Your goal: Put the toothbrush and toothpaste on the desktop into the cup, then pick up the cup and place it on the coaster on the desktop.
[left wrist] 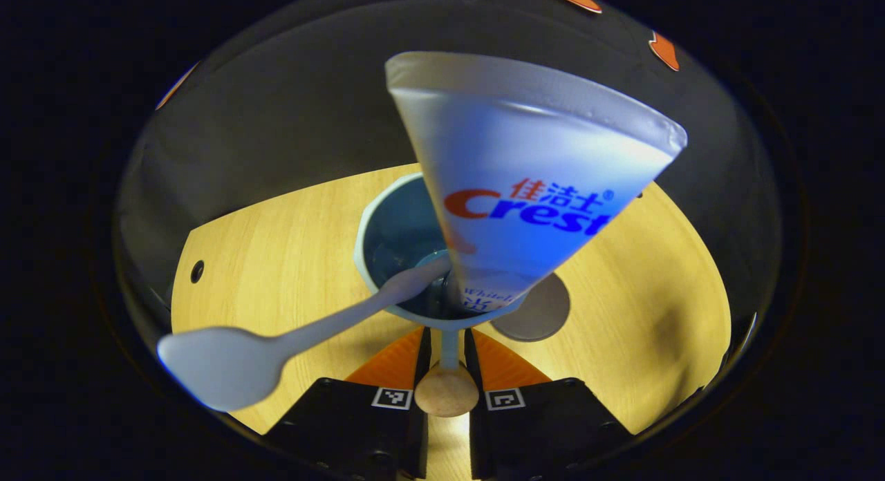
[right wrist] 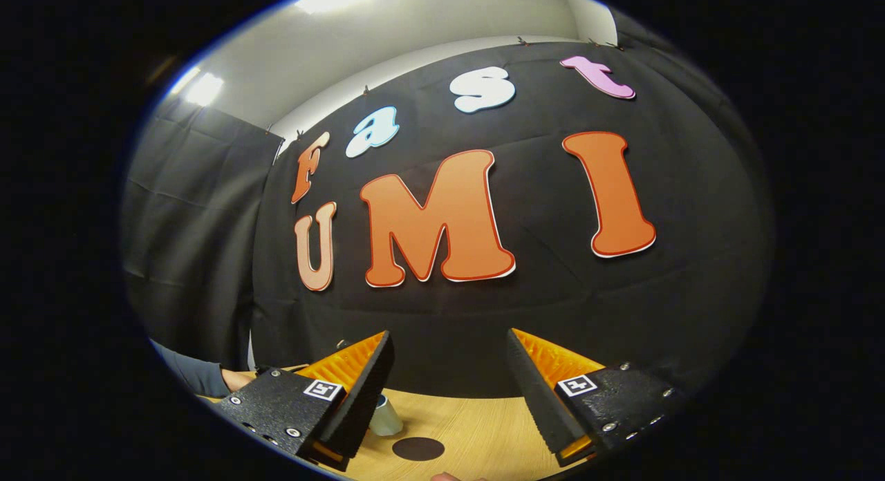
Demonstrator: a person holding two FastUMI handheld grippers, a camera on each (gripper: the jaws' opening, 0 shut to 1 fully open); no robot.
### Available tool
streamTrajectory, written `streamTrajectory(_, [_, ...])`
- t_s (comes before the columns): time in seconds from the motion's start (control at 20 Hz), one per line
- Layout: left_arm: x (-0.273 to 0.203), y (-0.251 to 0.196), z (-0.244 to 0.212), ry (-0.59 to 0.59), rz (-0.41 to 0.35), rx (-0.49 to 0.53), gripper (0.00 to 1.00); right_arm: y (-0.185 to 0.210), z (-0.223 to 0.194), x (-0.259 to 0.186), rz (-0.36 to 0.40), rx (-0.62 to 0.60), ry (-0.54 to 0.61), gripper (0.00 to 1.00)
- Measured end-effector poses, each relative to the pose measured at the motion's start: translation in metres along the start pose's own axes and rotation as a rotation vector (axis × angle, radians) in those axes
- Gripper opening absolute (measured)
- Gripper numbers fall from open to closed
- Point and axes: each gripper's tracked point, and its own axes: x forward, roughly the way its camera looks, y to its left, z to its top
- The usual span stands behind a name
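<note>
A pale blue cup (left wrist: 387,225) fills the middle of the left gripper view over the wooden desktop (left wrist: 276,260). The white and blue toothpaste tube (left wrist: 525,184) stands in it, leaning toward the camera. The pale toothbrush (left wrist: 276,343) also rests in it, its head sticking out to the lower left. My left gripper (left wrist: 447,332) is shut on the cup's thin handle (left wrist: 448,353), which ends in a wooden knob (left wrist: 446,391). The dark round coaster (left wrist: 539,308) lies just right of the cup. My right gripper (right wrist: 448,334) is open and empty, aimed at the booth's wall, with the cup (right wrist: 384,417) and coaster (right wrist: 418,448) below it.
The desktop (right wrist: 484,432) has a small dark hole (left wrist: 197,271) near its left edge. A person's sleeve (right wrist: 197,375) reaches in at the lower left of the right gripper view. The black cloth wall stands behind the table.
</note>
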Motion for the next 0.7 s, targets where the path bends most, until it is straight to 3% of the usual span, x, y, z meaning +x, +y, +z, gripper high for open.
streamTrajectory(0.3, [0.093, -0.108, -0.031, 0.012, -0.045, 0.058, 0.24, 0.000, 0.006, -0.007, 0.007, -0.026, -0.019, 0.97])
streamTrajectory(0.6, [0.197, -0.143, 0.002, 0.069, -0.056, 0.074, 0.24, -0.004, 0.007, -0.009, 0.010, -0.026, -0.019, 0.97])
streamTrajectory(0.7, [0.172, -0.108, -0.015, 0.081, -0.062, 0.071, 0.24, -0.006, 0.007, -0.010, 0.008, -0.025, -0.018, 0.97])
